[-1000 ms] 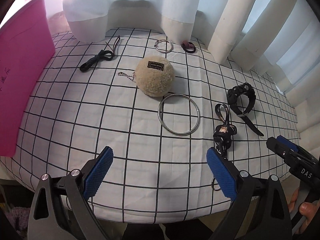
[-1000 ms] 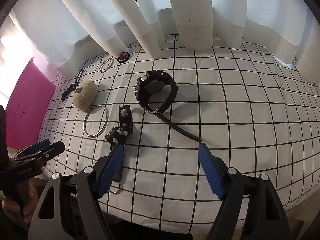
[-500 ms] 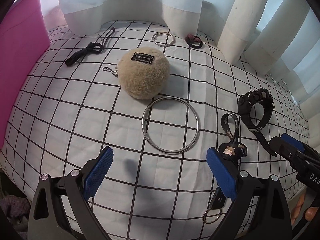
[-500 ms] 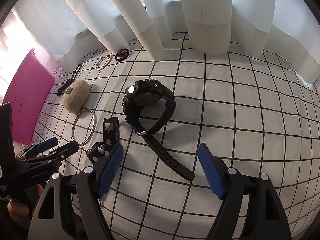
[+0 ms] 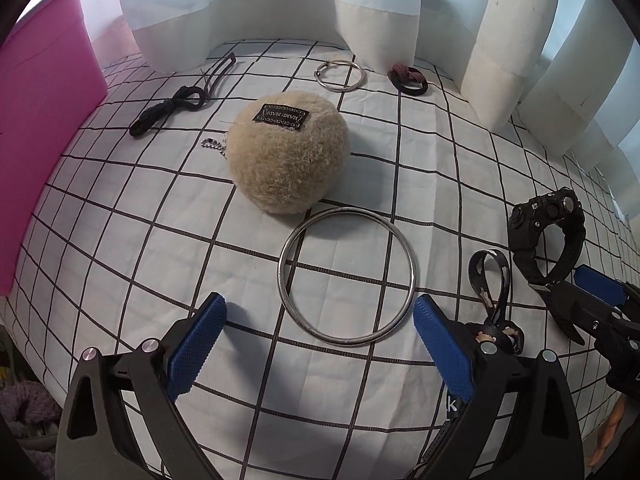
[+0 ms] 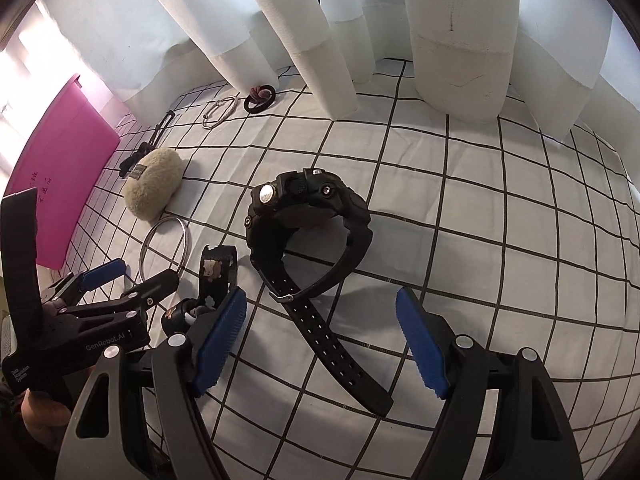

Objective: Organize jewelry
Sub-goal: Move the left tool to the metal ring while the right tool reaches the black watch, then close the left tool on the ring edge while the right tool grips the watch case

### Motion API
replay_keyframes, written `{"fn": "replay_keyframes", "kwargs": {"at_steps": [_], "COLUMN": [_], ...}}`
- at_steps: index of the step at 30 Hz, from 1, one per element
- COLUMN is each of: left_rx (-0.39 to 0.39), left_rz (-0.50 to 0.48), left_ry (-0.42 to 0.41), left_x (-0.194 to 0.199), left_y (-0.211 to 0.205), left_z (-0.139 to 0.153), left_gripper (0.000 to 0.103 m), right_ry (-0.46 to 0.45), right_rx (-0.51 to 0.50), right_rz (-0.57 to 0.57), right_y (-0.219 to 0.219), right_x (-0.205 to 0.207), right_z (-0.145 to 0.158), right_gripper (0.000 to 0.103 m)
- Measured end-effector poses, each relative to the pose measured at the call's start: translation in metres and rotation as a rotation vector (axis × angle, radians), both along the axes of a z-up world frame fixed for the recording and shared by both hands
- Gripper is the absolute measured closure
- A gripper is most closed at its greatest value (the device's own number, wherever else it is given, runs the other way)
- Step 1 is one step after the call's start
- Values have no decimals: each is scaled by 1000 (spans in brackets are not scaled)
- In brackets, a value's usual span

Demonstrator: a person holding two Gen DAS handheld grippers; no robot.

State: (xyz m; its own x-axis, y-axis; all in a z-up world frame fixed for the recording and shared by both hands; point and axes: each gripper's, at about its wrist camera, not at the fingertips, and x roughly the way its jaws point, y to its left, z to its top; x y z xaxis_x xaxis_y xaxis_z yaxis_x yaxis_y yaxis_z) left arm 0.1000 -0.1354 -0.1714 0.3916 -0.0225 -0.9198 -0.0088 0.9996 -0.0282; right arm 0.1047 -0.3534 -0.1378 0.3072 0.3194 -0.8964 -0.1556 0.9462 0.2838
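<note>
Hovering over the checked cloth (image 5: 120,264), both grippers are spread wide and pinching nothing: left gripper (image 5: 318,344) pointed at the big ring (image 5: 347,276), right gripper (image 6: 322,342) over the watch (image 6: 308,224), its strap tail lying between the blue pads (image 6: 219,340)

Near to far: strap tail closest to the right gripper, buckle just past it, then the watch case standing on edge. Beside the watch, toward the left gripper, lies a printed charm strap (image 6: 216,276). Big ring lies flat just ahead of the left pads, touching or nearly touching the plush ball (image 5: 286,152) behind it. Bead chain (image 5: 212,145) pokes out beside the ball. Further back: black cord (image 5: 168,110), small ring (image 5: 339,75), hair tie (image 5: 408,80) near the curtain (image 5: 500,40). Pink bin (image 5: 44,92) along the left edge, likely the drop spot

Handling guess: watch looks chunky and fairly heavy; strap is rubbery and floppy, so a pinch on the tail would let the case swing. Better to grip across the case or the stiff band next to it. Big ring is thin, hard, slick metal lying flat, so little to bite; pinch across the wire rim, may skid on the cloth. Ball is soft, light, easy
</note>
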Motion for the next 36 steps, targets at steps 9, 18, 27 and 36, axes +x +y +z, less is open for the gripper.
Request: {"fn": "replay_keyframes", "kwargs": {"at_steps": [9,18,27,36], "left_rx": [36,37,44,36], "left_rz": [0,18,61,18], "left_ry": [-50,-82,-137,-162], "left_x": [3,2,6,-6], "left_y": [-4,-4,-3,-8], "left_z": [-4,-6,-8,-1], "left_gripper": [5,5,6,28], "right_ry": [3,-23,-58,-60], "right_rx": [-62,-129,-171,-156], "right_rz": [30,64,35,40], "right_y": [11,27,36,33], "right_x": [15,24,27,22], "right_z": [-8,-12,-16,-14], "right_gripper": [29,29,30,36]}}
